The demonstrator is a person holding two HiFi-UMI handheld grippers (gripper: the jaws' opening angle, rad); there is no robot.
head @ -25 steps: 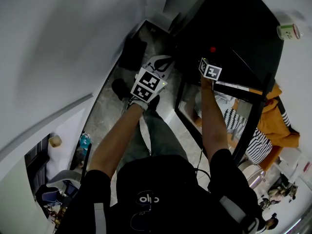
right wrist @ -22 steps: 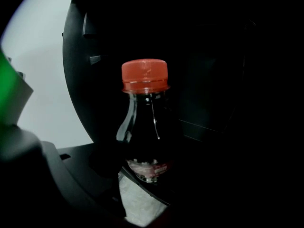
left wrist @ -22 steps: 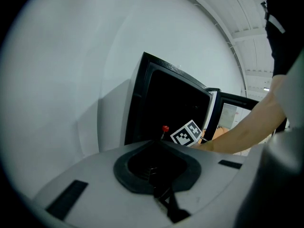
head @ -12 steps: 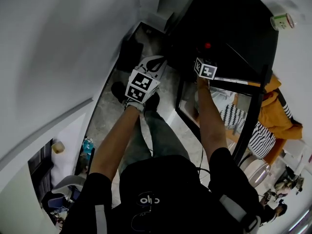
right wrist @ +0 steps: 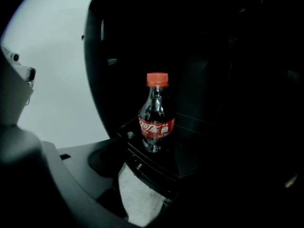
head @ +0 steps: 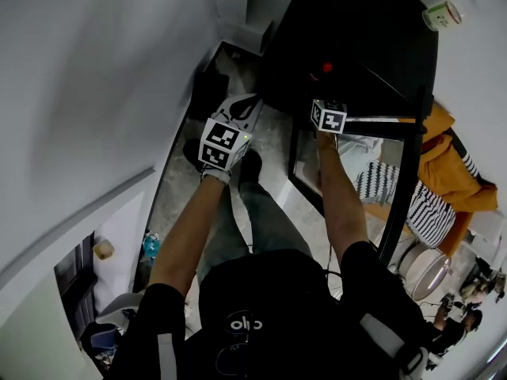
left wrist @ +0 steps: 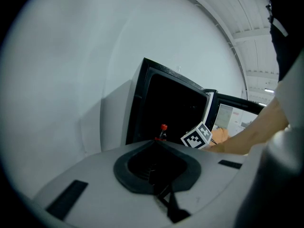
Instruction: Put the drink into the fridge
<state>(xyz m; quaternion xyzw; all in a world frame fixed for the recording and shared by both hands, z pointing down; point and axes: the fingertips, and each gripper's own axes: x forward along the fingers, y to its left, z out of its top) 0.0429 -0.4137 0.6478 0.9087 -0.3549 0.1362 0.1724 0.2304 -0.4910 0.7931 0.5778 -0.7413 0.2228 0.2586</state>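
— Back a little went the right hand-held gripper [head: 328, 115]. Where is the drink [right wrist: 156, 115]?
— Upright on the fridge [head: 356, 38] shelf [right wrist: 190, 151], free of it. Its jaws are too dark to read. The left hand-held gripper [head: 224, 143] looks closed on nothing. Next, I think, shut the door [head: 405, 188].

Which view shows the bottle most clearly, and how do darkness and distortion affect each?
Right gripper view: bottle sharp and lit, fridge around it near black. Left gripper view: fisheye-bent fridge edges, dark corners, bottle tiny. Head view: curved walls; only its red cap shows.
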